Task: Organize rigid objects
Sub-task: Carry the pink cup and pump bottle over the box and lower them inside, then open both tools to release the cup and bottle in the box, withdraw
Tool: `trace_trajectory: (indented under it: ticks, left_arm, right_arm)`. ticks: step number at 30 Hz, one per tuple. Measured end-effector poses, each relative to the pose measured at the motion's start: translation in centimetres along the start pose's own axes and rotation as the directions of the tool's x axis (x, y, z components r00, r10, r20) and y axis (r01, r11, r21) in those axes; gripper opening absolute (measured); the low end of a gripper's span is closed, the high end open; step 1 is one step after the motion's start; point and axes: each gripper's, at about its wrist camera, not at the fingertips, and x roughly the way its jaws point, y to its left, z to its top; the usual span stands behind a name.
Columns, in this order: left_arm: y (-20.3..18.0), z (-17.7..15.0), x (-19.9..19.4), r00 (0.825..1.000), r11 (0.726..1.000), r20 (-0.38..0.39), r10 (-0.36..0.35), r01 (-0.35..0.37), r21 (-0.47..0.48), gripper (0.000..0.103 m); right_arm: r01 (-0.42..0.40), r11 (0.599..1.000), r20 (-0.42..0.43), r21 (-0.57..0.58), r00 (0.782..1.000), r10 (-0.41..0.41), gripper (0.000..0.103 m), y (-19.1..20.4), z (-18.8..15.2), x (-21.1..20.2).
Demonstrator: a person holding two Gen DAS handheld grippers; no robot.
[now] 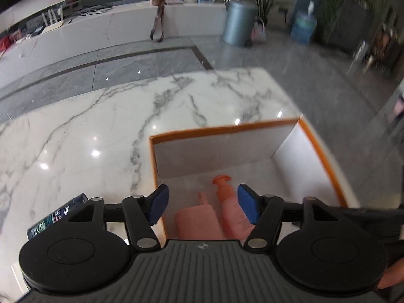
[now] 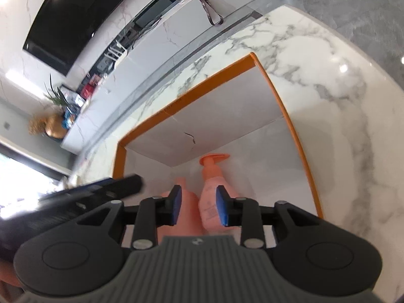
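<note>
- Left gripper (image 1: 203, 203): I see its blue-padded fingers spread wide apart, holding nothing, poised over the near left part of the box.
- Right gripper (image 2: 198, 205): fingers parted, nothing clamped; through the gap I see both pink bottles lying below in the box.
- Box (image 1: 227, 129): open-topped, orange rim, white inner walls, standing on the marble table (image 1: 88, 131) near its right edge.
- Pump bottle (image 1: 228, 212): pink with an orange pump head, lying on the box floor, pump pointing toward the far wall. In the right wrist view it lies just inside the right pad.
- Second pink bottle (image 1: 195, 223): squatter, lying just beside the pump bottle on its left; I cannot tell whether they touch.
- Dark can (image 1: 56, 216): printed label, lying on the table outside the box, left of it, partly hidden behind the left gripper's body.
- Background, left wrist view: grey bin (image 1: 238, 22) on the floor, white counter (image 1: 113, 25) behind.
</note>
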Motion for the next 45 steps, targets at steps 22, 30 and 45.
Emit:
trace_trajectory:
  ticks: [22, 30, 45]
  left_arm:
    - [7.1, -6.8, -0.5, 0.97, 0.925, 0.0, -0.244, 0.232, -0.301, 0.026]
    - [8.1, -7.8, -0.1, 0.954, 0.906, 0.04, -0.296, 0.294, -0.304, 0.022]
    - [9.5, -8.2, 0.3, 0.929, 0.866, 0.08, -0.362, 0.367, -0.339, 0.023]
  right_arm:
    - [0.062, 0.864, -0.196, -0.501, 0.964, -0.182, 0.034, 6.3, -4.6, 5.7]
    - [0.087, 0.824, -0.174, -0.56, 0.96, -0.219, 0.026, 7.4, -3.7, 8.0]
    - [0.138, 0.789, -0.095, -0.599, 0.966, -0.241, 0.026, 8.0, -4.0, 9.4]
